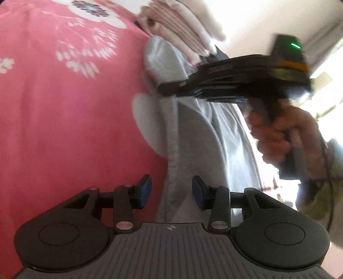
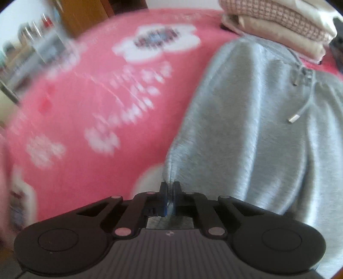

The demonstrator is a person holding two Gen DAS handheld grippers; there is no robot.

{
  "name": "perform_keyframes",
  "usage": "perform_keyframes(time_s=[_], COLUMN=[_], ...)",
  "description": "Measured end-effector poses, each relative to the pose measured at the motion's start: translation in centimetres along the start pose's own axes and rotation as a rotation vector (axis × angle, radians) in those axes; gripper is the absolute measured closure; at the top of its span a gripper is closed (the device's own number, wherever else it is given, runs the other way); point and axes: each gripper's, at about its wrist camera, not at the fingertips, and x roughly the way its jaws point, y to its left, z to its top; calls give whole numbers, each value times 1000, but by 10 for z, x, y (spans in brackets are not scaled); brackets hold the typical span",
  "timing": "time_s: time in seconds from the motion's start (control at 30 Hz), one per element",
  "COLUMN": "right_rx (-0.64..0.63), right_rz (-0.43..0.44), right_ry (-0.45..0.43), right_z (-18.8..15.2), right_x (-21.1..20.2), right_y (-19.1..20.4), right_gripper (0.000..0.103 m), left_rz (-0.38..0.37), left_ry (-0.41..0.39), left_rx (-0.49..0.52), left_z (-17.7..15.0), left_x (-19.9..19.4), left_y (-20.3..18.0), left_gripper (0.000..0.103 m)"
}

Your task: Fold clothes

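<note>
Grey sweatpants (image 1: pixel 193 139) (image 2: pixel 246 128) lie spread on a pink flowered bedspread (image 1: pixel 64 111) (image 2: pixel 81 103), waistband and drawstring (image 2: pixel 297 115) at the far end. My right gripper (image 2: pixel 170 190) is shut on a pinched fold at the left edge of the pants. In the left wrist view the same gripper (image 1: pixel 166 88) shows from the side, held by a person's hand (image 1: pixel 276 133), its tip down at the fabric. My left gripper (image 1: pixel 171 190) hovers open above the near edge of the pants, its blue pads (image 1: pixel 145 188) well apart and not pressing on the cloth.
A stack of folded cream and pink clothes (image 1: pixel 184 32) (image 2: pixel 278 25) sits on the bed just beyond the waistband. A shelf with small items (image 2: pixel 36 45) and a wooden cabinet (image 2: pixel 85 15) stand past the bed's far left edge. Bright windows lie to the right.
</note>
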Motion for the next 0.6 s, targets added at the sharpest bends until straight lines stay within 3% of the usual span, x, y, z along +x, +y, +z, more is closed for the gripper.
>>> perform_keyframes(time_s=[0.2, 0.27, 0.37, 0.47, 0.6], right_rx=[77, 91, 102, 80, 6], right_rz=[161, 206, 261, 270, 183], right_ry=[-87, -113, -135, -108, 10], right_z=[20, 27, 39, 43, 35], right_x=[-2, 3, 16, 42, 89], right_y=[-3, -4, -2, 7, 19], right_gripper=[98, 98, 98, 98, 97], left_rz=[-16, -15, 21, 84, 118], left_ry=[-58, -81, -118, -120, -119], left_rx=[-143, -205, -272, -322, -345], left_z=[17, 20, 22, 17, 9], left_x=[0, -6, -22, -33, -40], left_y=[25, 36, 51, 61, 67], left_gripper=[65, 81, 95, 101, 101])
